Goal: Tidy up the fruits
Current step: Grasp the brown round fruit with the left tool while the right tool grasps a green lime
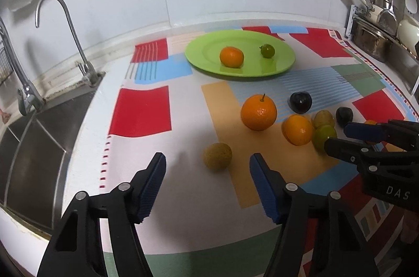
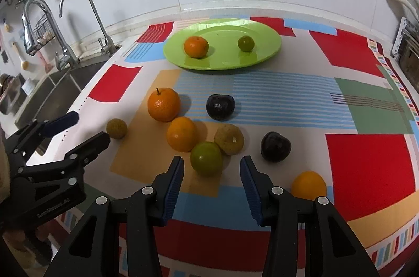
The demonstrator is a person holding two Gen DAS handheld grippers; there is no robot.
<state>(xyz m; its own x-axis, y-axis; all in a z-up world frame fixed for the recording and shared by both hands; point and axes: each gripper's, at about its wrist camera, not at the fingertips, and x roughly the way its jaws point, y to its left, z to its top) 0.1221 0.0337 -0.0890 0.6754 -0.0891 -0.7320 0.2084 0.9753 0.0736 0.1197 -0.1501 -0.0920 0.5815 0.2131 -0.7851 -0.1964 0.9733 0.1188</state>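
A patterned cloth [image 2: 366, 167] covers the counter. The green plate [image 2: 264, 51] lies at its far side, with a tangerine [image 2: 196, 47] and a small lime [image 2: 246, 43] on it, apart. Nearer me than the plate sit the loose fruits: a stemmed orange [image 2: 164, 104], two plums [image 2: 220, 107], a green fruit [image 2: 206, 158]. My left gripper [image 1: 207, 167] is spread wide, a brown fruit [image 1: 217, 155] between its tips. My right gripper [image 2: 211, 167] is spread too, empty.
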